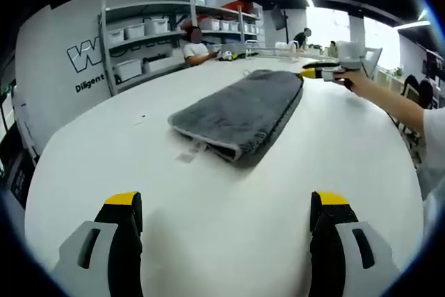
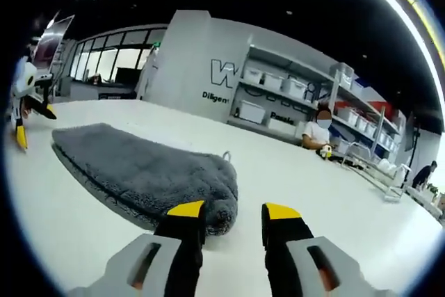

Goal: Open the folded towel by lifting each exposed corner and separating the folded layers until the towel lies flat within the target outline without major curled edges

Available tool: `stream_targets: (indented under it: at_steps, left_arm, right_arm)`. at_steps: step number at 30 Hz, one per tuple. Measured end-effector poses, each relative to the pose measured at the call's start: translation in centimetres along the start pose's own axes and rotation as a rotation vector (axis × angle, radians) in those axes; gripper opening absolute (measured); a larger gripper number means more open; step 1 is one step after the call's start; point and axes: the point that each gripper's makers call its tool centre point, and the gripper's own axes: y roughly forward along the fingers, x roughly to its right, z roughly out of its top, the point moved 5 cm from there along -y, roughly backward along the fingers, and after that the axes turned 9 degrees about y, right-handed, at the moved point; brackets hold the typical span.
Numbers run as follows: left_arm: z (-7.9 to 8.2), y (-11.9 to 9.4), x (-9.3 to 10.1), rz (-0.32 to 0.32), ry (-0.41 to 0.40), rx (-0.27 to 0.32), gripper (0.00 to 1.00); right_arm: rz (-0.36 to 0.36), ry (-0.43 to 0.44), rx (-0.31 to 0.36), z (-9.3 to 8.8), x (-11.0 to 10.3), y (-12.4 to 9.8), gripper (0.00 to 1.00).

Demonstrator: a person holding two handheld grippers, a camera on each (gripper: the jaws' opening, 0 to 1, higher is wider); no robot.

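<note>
Lying folded on white table, grey towel, left tool wide open, right tool narrowly parted, empty

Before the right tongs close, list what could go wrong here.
1. The right tongs stand at the folded towel's thick rounded end, so they may pinch every layer at once, not one corner.
2. The left tongs hang open, short of the towel, so nothing pins it; a pull could drag it across the smooth white table.
</note>
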Motion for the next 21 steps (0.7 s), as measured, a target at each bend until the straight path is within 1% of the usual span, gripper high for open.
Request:
stream_targets:
  at_steps: [3, 5, 7, 10, 11, 14, 17, 21]
  left_arm:
    - [0.1, 0.0, 0.0, -0.001, -0.001, 0.004, 0.99]
    - [0.1, -0.1, 0.0, -0.001, -0.003, 0.006, 0.99]
    - [0.1, 0.0, 0.0, -0.004, -0.003, 0.006, 0.99]
    - [-0.1, 0.0, -0.1, -0.003, -0.005, 0.004, 0.99]
    - [-0.1, 0.0, -0.1, -0.001, -0.006, 0.004, 0.99]
    - [-0.1, -0.1, -0.3, 0.007, -0.012, 0.007, 0.99]
    - [-0.1, -0.1, -0.4, 0.010, -0.014, 0.012, 0.99]
    - [0.0, -0.1, -0.4, 0.011, -0.014, 0.021, 0.99]
  right_arm:
    - [0.033, -0.013, 0.017, 0.3, -1.1, -0.4, 0.37]
    - [0.046, -0.040, 0.016, 0.3, -1.8, -0.4, 0.39]
    - [0.061, -0.049, 0.011, 0.4, -2.4, -0.4, 0.44]
    - [0.111, -0.036, 0.017, 0.6, -3.7, -0.3, 0.53]
    - [0.117, -0.035, 0.016, 0.6, -3.9, -0.2, 0.56]
    - [0.150, -0.028, 0.020, 0.6, -5.0, 0.0, 0.63]
    - [0.188, 0.003, 0.024, 0.4, -6.0, 0.1, 0.68]
    - [0.226, 0.002, 0.010, -0.1, -6.9, 0.2, 0.75]
